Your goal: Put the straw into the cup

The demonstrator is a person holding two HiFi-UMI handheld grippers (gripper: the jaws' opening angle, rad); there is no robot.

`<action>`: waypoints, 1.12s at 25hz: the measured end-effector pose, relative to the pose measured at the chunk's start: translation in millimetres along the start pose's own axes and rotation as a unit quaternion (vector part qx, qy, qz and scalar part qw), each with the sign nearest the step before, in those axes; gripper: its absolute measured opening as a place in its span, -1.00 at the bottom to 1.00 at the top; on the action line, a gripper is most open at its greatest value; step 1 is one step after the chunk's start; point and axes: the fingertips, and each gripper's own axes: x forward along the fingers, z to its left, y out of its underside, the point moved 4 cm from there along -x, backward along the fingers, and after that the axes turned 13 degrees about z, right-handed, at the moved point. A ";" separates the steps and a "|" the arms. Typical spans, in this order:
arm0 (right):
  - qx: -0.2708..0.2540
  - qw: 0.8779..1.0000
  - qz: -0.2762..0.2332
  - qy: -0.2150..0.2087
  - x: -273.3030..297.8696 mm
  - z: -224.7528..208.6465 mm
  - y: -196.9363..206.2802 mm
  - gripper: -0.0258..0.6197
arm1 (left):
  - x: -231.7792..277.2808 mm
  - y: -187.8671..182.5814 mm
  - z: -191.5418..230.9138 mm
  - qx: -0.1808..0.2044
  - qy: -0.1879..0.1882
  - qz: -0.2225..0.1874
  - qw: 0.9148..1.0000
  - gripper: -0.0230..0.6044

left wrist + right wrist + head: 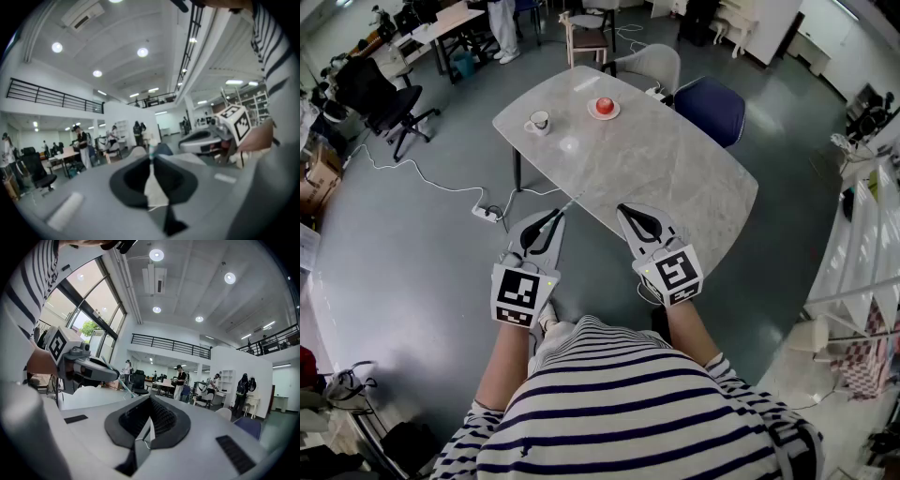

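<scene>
At near edge of counter (675,169) | left gripper (555,216) jaws clenched on straw (570,203) | right gripper (624,211) jaws together, empty | cup (538,122) far end, well apart | step: carrying | next: reach across, tip straw upright over cup mouth

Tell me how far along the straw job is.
Done: the straw is picked up, pinched in the left gripper. In hand: it is held at the table's near edge, well short of the cup. Left: carry it across and set it in the cup, which shows no straw. The right gripper is shut and empty.
</scene>
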 end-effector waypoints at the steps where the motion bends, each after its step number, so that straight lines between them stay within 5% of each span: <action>1: 0.000 1.000 0.001 -0.002 0.0 0.6 1.1 -0.91 | -0.2 1.0 -0.9 -0.001 0.000 0.000 1.000 -0.84; 28: -0.007 0.999 -0.018 -0.032 1.1 6.1 4.4 -0.90 | 3.0 4.8 -7.8 -0.001 0.002 0.010 1.000 -0.84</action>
